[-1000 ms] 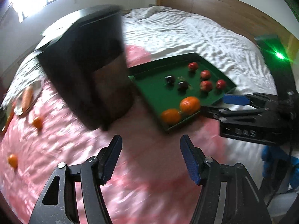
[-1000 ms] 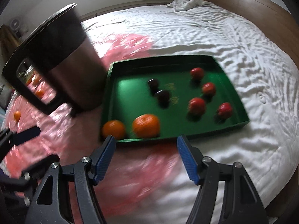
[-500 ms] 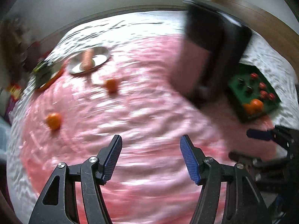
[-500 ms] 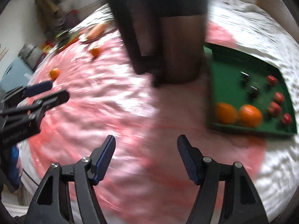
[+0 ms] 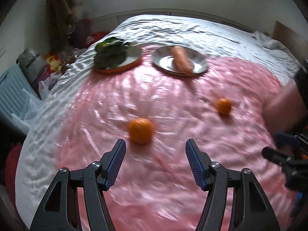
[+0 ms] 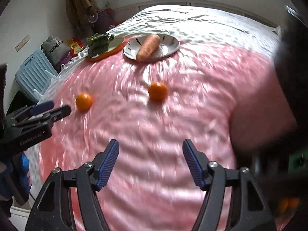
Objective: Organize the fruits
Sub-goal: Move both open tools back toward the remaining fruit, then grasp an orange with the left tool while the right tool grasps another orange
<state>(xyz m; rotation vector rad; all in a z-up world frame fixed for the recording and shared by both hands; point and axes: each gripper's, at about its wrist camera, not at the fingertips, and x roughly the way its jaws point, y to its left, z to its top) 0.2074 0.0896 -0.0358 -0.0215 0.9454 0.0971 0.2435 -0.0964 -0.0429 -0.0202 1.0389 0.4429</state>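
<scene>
Two oranges lie loose on a pink sheet over the bed. The nearer orange [image 5: 141, 130] sits just ahead of my open, empty left gripper [image 5: 155, 148]; it also shows in the right wrist view [image 6: 84, 102], close to the left gripper's fingertips [image 6: 57, 111]. The second orange [image 5: 223, 105] [image 6: 157, 91] lies further right, well ahead of my open, empty right gripper [image 6: 150, 149]. The green tray shows only as a sliver [image 6: 297, 159] at the right edge, with orange fruit [image 6: 286, 205] below it.
A silver plate [image 5: 200, 61] [image 6: 171, 44] with a carrot [image 5: 181, 59] [image 6: 148, 47] and an orange-rimmed plate [image 5: 119, 69] with leafy greens [image 5: 109, 53] stand at the far side. A tall dark bin [image 6: 290, 88] fills the right edge. A blue suitcase [image 6: 32, 71] and clutter stand beside the bed.
Both grippers have swung left, away from the green tray and the dark bin, onto the pink sheet. The two loose oranges now lie ahead of them. Both stay open.
</scene>
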